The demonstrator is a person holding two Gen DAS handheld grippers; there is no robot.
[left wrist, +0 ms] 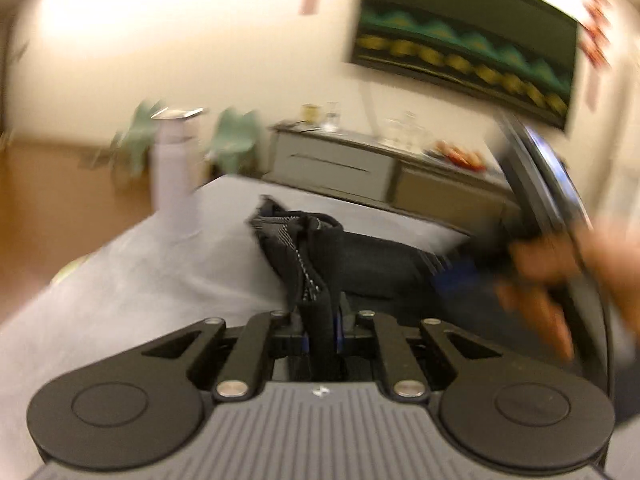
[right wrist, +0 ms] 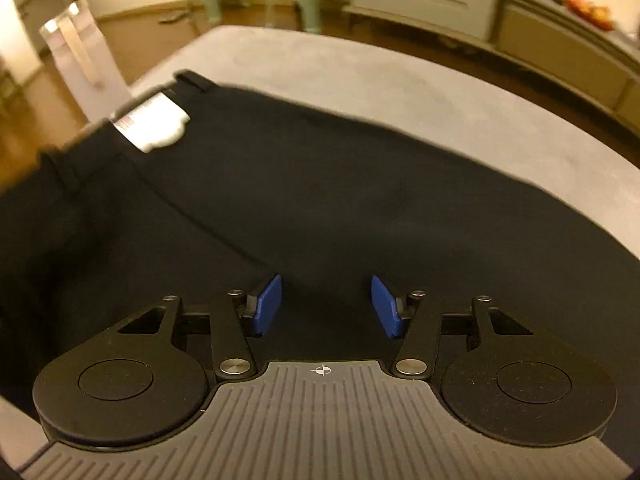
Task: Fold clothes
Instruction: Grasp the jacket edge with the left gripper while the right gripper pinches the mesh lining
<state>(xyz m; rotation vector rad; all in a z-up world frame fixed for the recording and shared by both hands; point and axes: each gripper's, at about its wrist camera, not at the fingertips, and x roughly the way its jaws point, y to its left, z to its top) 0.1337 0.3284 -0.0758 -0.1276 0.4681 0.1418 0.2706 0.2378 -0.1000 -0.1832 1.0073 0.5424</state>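
Two grippers work over a grey tabletop. Left gripper: fingers together, clamped on a raised fold of the dark garment, which hangs up from the surface toward the fingers. Right gripper: blue fingers apart, nothing between them, positioned just above the garment. In the right wrist view the garment lies spread across the tabletop, with a white label near its far left edge. A hand appears blurred at the right of the left wrist view.
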